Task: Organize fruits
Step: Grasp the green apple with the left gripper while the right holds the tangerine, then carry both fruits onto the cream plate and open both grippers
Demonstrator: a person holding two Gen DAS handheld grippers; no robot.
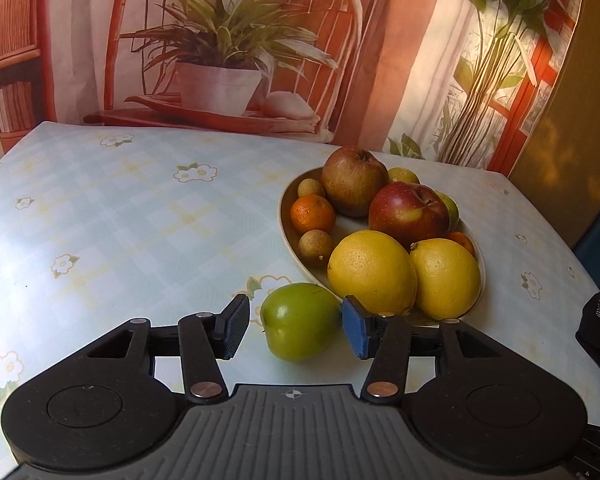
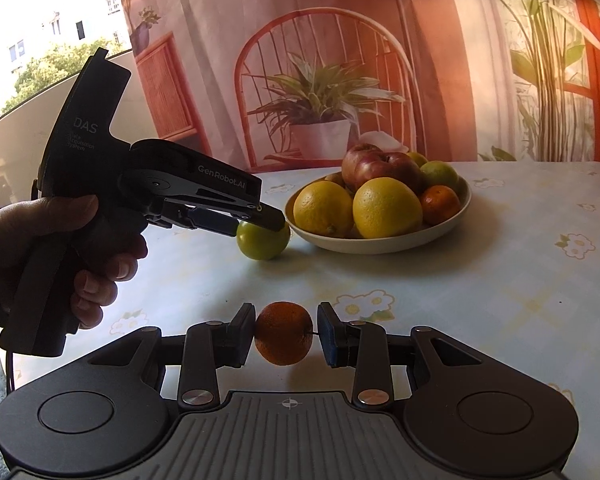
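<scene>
- Worktop (image 1: 120, 220) under a pale blue checked cloth with daisy prints is bare across its whole left half in the left wrist view; that, I judge, is the open room for any swing or retreat, while its far edge meets a printed backdrop of a potted plant and chair (image 1: 220, 60).
- Shallow cream oval bowl (image 2: 380, 242) sits toward the far right, heaped with two big yellow citrus fruits, red and brownish apples, small oranges and little tan round fruits; its near rim is the edge to mind.
- Left hand-held gripper (image 1: 296, 326) points down at a smooth round green fruit (image 1: 300, 320) lying on the cloth just beside the bowl's near rim. Its jaws stand part open on either side of the fruit: the black pad is clear of it, the blue pad at or almost at its skin.
- To do this step well, I would centre the fruit before any squeeze, since it will probably roll toward the rim, then lift clear of the yellow citrus.
- Right hand-held gripper (image 2: 285, 338) is clamped on a small dark-orange round fruit (image 2: 284, 338), held above the near cloth, well apart from the bowl.
</scene>
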